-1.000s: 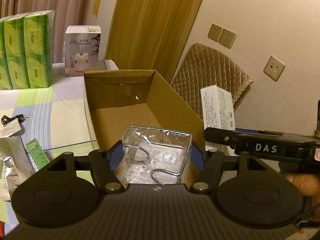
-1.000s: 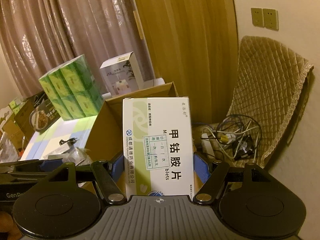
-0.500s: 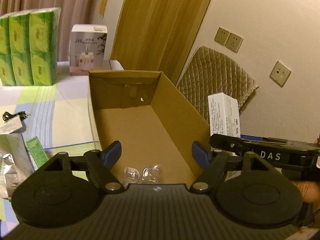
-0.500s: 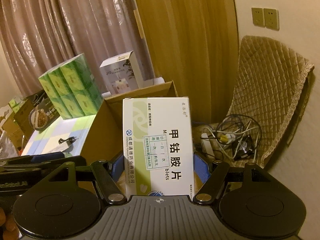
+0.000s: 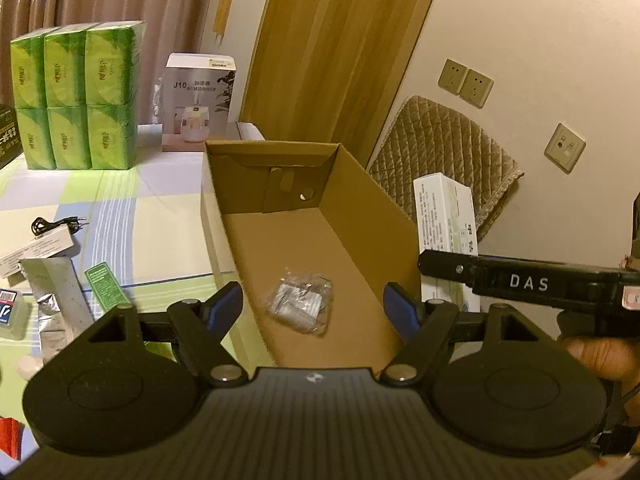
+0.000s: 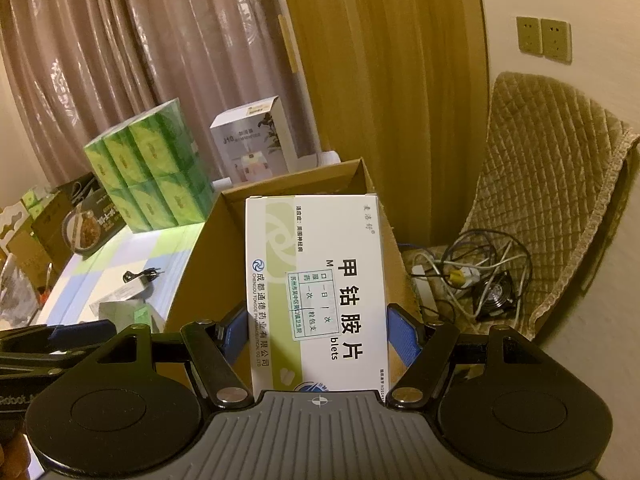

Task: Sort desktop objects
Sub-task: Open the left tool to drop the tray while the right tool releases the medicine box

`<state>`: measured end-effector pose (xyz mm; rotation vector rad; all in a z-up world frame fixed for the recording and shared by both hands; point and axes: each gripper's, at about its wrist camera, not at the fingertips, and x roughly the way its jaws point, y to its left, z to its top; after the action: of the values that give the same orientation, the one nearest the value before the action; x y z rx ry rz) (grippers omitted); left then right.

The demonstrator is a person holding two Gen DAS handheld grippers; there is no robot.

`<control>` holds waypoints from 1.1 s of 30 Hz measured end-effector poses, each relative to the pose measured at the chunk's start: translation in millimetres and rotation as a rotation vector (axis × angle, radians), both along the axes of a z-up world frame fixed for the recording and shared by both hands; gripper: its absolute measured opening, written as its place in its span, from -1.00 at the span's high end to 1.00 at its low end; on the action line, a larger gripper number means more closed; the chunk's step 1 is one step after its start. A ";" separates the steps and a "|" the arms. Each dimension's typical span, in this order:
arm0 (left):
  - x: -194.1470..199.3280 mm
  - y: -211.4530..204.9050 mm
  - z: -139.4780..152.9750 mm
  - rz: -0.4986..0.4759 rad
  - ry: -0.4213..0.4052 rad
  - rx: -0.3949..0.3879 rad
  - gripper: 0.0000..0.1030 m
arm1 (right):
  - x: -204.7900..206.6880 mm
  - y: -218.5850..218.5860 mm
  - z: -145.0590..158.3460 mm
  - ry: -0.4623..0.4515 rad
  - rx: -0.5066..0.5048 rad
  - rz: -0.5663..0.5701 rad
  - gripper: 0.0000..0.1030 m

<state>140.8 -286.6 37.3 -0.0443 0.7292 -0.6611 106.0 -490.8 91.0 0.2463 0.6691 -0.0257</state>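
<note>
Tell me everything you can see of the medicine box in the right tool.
The medicine box is a white cardboard carton with an olive-green swirl band, black Chinese lettering and a green-bordered pharmacy sticker. It stands upright, closed and undented, clamped between the blue pads of the right tool. It hangs beside the open cardboard box, outside its right wall; the left wrist view shows its printed back.

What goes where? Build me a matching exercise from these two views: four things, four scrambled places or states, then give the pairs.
Things
1. clear crinkled plastic packet
2. white medicine box with green logo
3. stack of green tissue packs
4. left tool

Places or states
A. clamped in the right tool
B. open, holding nothing
C. lying on the floor of the brown cardboard box
D. standing at the far end of the checked tablecloth

Pairs: 1-C, 2-A, 3-D, 4-B
</note>
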 end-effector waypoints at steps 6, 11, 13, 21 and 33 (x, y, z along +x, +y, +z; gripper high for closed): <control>1.2 5.4 -2.4 0.010 0.010 -0.002 -0.42 | 6.2 -0.3 -2.0 -0.023 0.004 -0.015 -0.40; 0.9 6.0 -3.7 0.015 0.012 -0.001 -0.44 | 3.2 1.0 -2.8 -0.020 0.002 -0.018 -0.52; 0.6 7.0 -4.8 0.019 0.010 0.000 -0.46 | 0.8 1.0 -3.3 -0.015 0.005 -0.019 -0.53; -3.8 14.3 -6.6 0.024 0.014 -0.004 -0.48 | -14.3 8.7 -2.7 -0.011 0.013 -0.005 -0.61; -13.2 68.1 -5.8 0.093 0.008 0.012 -0.49 | -43.2 50.7 1.8 -0.022 0.029 0.074 -0.76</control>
<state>127.6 -218.5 31.4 -0.0700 0.7347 -0.5681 62.8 -440.1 92.8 0.2490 0.6562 0.0575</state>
